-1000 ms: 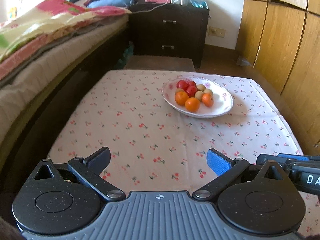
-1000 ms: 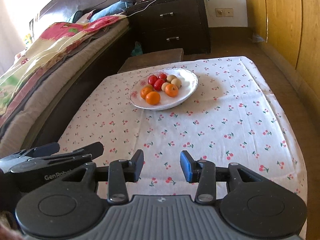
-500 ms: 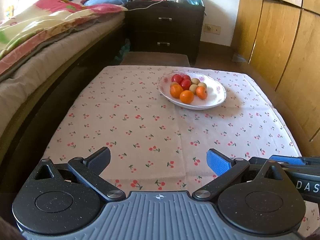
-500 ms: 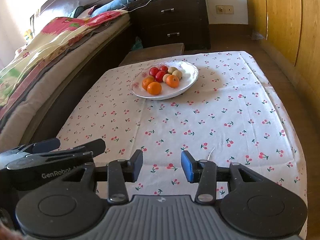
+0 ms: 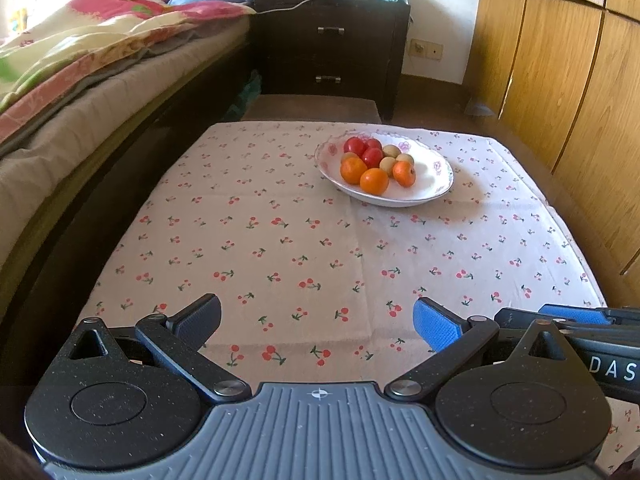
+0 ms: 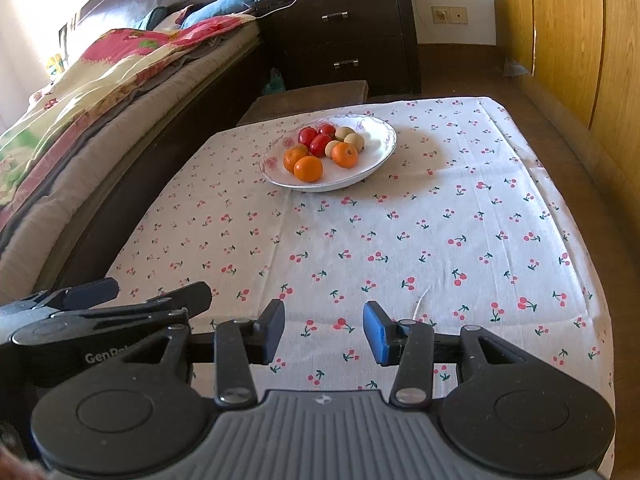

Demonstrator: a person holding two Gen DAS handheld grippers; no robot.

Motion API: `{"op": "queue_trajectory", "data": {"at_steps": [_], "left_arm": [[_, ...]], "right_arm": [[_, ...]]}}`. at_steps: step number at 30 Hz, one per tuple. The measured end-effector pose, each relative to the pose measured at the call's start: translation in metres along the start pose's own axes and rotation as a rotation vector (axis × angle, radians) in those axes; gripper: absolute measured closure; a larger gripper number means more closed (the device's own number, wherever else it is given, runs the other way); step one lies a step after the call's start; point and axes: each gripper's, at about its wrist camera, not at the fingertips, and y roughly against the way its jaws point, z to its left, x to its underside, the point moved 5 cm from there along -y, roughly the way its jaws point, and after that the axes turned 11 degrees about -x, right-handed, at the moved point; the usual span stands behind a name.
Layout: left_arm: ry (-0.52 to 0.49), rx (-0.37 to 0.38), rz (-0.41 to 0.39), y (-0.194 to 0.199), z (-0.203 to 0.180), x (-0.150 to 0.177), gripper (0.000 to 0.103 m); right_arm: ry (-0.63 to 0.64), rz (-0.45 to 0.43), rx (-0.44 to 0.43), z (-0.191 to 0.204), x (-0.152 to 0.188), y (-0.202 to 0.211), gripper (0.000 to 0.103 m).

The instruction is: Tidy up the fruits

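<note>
A white floral plate (image 5: 436,178) (image 6: 380,148) sits at the far side of the cherry-print table. It holds three oranges (image 5: 374,181) (image 6: 308,169), three red fruits (image 5: 372,156) (image 6: 320,144) and several small beige fruits (image 5: 387,165) (image 6: 354,141). My left gripper (image 5: 316,320) is open and empty above the table's near edge, far from the plate. My right gripper (image 6: 324,330) is open and empty, also near the front edge. Each gripper shows at the side of the other's view.
The cherry-print tablecloth (image 5: 280,248) covers the low table. A bed with a flowered blanket (image 5: 80,64) runs along the left. A dark drawer chest (image 5: 332,48) and a low stool (image 5: 312,108) stand behind the table. Wooden wardrobe doors (image 5: 560,80) line the right.
Both grippers have drawn back from the plate and tilted slightly, so the plate looks farther and higher in both views. The fruits have not moved.
</note>
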Motion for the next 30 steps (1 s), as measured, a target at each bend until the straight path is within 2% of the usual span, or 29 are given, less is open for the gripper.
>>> {"op": "queue_trajectory", "data": {"at_steps": [30], "left_arm": [[-0.017, -0.024, 0.041, -0.0036, 0.001, 0.004, 0.0]], "right_arm": [[0.0, 0.028, 0.008, 0.0003, 0.0031, -0.006, 0.059]]}}
